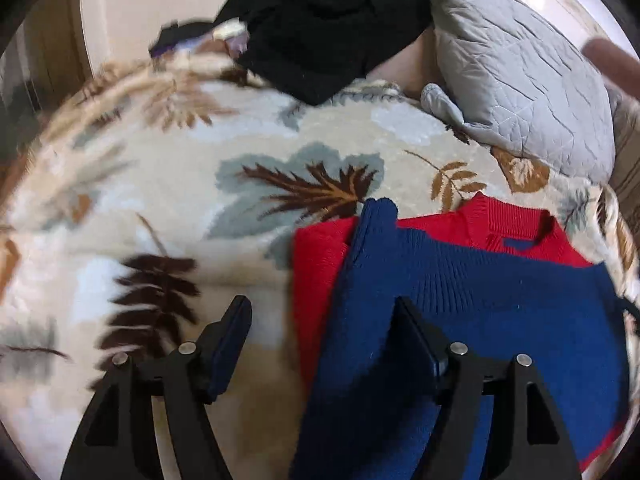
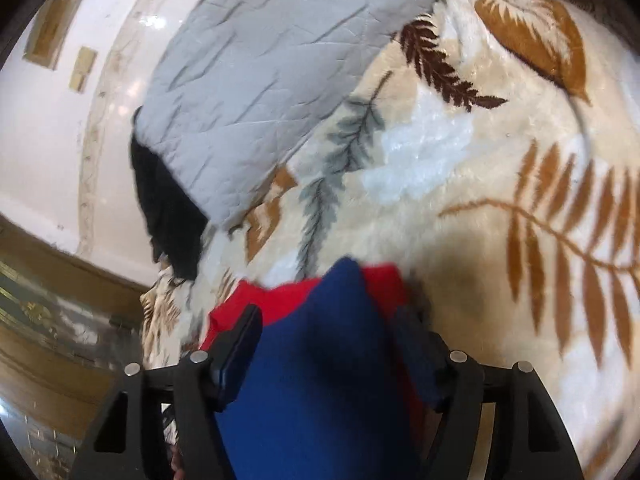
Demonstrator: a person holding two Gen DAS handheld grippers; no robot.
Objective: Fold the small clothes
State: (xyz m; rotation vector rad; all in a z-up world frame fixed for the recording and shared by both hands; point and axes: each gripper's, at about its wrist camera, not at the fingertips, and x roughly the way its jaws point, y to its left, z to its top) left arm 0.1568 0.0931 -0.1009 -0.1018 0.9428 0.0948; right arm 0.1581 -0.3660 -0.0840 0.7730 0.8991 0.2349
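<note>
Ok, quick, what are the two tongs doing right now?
Left tongs: open, holding nothing.
Right tongs: spread around the blue-and-red knitted sweater; grip cannot be told.

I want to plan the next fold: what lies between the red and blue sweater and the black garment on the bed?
In the left wrist view, only bare leaf-patterned blanket separates the sweater from the black garment.
</note>
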